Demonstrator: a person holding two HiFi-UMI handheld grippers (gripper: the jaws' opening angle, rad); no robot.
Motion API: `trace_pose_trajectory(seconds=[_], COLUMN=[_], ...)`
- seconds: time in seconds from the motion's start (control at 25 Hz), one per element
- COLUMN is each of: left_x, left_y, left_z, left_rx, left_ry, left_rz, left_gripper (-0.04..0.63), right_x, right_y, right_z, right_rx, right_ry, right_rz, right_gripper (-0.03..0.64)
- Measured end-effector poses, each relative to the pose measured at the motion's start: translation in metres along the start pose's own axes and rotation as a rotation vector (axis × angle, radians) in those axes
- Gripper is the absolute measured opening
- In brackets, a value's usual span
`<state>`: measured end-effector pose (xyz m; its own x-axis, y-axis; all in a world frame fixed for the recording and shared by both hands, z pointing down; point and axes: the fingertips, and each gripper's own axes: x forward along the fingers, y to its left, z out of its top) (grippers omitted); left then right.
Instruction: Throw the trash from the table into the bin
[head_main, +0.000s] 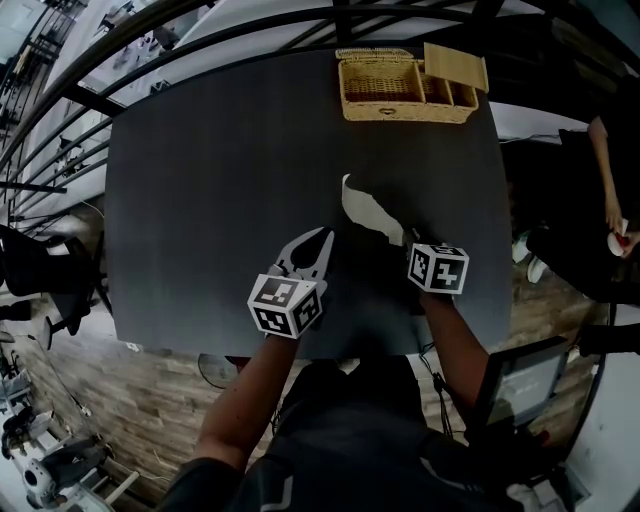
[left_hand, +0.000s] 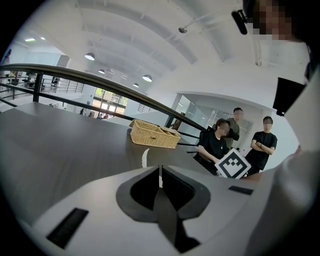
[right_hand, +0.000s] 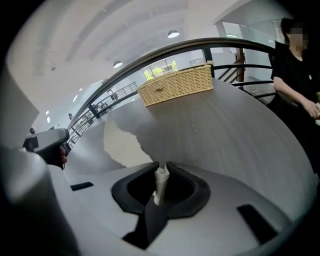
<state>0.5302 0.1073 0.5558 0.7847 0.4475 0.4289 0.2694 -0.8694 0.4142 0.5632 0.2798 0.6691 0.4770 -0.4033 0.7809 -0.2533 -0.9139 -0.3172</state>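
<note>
right gripper view shows the right gripper (right_hand: 161, 175) nearly closed, pinching the paper scrap (right_hand: 122, 145) by its near corner; it fans toward 11 o'clock on the table (right_hand: 235, 125).

Person is wearing a dark top (head_main: 350, 430) with pale stripe markings. Left tongs (head_main: 326, 235) and right tongs (right_hand: 161, 170) are showing pale grey shells (right_hand: 225, 220), black linings (right_hand: 187, 190), black-and-white marker cubes (head_main: 287, 305).

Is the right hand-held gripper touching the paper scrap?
Touching. The right gripper view shows the right hand-held gripper pinching an edge of the paper scrap.
</note>
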Motion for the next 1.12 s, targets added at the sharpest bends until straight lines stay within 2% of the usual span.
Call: trace_pose_trajectory(seconds=[0.16, 0.6, 0.92, 1.12], left_x=[-0.003, -0.026, -0.059, -0.085], left_y=[0.0, 0.005, 0.0, -0.007], left_z=[-0.002, 0.009, 0.035, 0.056], left_rx=[0.003, 0.016, 0.03, 0.041], left_ry=[-0.005, -0.063, -0.141, -0.207], left_rz=[0.008, 0.054, 0.074, 0.089], left_gripper=[0.011, 0.011, 0.011, 0.011], right_x=[-0.001, -0.011, -0.049, -0.085], right_y=[0.002, 0.014, 0.046, 0.079], right_z=[-0.002, 0.016, 0.051, 0.086], right_rx=[-0.016, -0.056, -0.147, -0.212], right_ry=[-0.018, -0.096, -0.215, -0.336], right_rz=[-0.003, 0.026, 0.062, 0.114], right_gripper=[0.021, 0.012, 0.009, 0.009])
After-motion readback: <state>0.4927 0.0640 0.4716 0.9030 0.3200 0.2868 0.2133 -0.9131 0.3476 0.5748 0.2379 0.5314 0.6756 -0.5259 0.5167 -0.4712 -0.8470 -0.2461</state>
